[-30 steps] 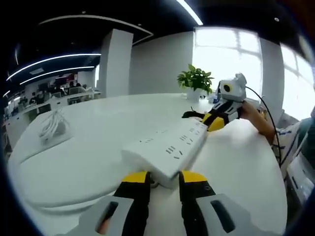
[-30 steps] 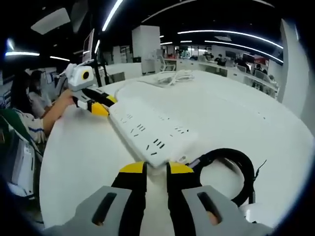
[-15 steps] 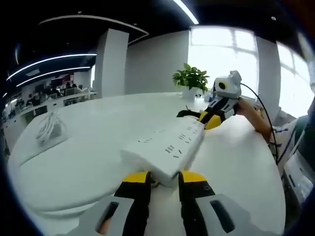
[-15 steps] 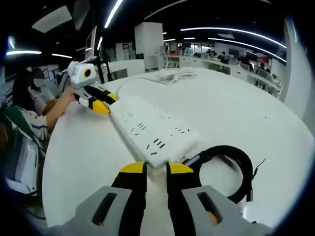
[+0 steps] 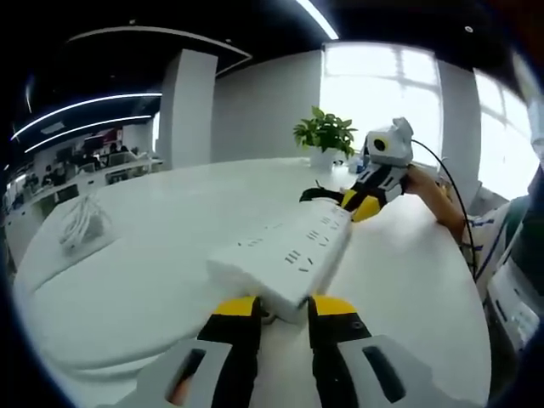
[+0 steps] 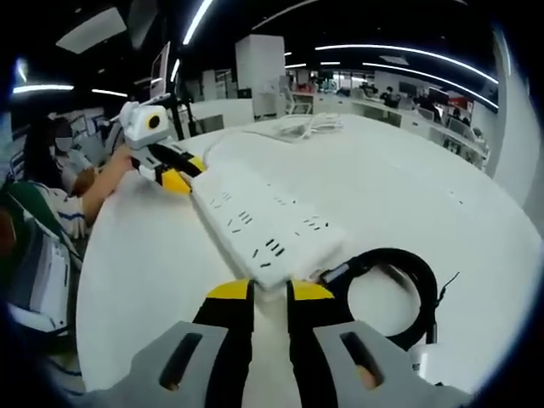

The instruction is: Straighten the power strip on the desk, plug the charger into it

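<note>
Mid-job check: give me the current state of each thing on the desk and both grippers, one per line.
power strip: flat on the desk, held at both ends, sockets empty
left gripper: shut on one end
right gripper: shut on the other end
black cable: coiled beside the strip
white cable bundle: loose, untouched

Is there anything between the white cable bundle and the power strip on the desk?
Nothing visible. Bare desk lies between the white cable bundle and the power strip; the black cable coil lies aside, beside the right claw.
</note>
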Motion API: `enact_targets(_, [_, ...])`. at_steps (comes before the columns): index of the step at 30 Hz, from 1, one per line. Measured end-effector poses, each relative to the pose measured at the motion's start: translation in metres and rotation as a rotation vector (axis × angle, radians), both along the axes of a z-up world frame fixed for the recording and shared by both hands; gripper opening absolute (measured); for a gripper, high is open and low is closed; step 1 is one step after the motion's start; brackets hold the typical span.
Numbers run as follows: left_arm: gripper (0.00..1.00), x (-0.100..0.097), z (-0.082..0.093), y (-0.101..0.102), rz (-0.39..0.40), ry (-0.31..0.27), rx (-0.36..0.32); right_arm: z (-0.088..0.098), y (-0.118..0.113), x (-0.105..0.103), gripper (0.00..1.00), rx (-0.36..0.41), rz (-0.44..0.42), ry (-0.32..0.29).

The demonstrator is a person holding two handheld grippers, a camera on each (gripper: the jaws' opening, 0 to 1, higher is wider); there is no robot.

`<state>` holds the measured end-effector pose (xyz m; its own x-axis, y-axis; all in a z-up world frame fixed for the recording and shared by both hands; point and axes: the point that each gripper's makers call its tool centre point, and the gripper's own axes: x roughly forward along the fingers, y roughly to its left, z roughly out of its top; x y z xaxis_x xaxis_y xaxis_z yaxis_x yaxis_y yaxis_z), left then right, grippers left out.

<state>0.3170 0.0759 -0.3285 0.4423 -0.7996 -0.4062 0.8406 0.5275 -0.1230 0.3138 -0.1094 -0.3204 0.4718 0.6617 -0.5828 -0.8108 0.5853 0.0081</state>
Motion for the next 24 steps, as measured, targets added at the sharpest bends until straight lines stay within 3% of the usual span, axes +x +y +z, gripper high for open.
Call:
enact_targets(17, [0.22, 0.0002, -0.0008, -0.0001, 0.000, -0.001, -0.002, -0.0001, -0.0014, 0.0015, 0.15, 0.022, 0.028, 0.011])
enact_targets(24, [0.22, 0.0009, -0.0001, -0.0002, -0.005, -0.009, -0.001, -0.0002, -0.0038, 0.0046, 0.15, 0.077, 0.030, 0.036])
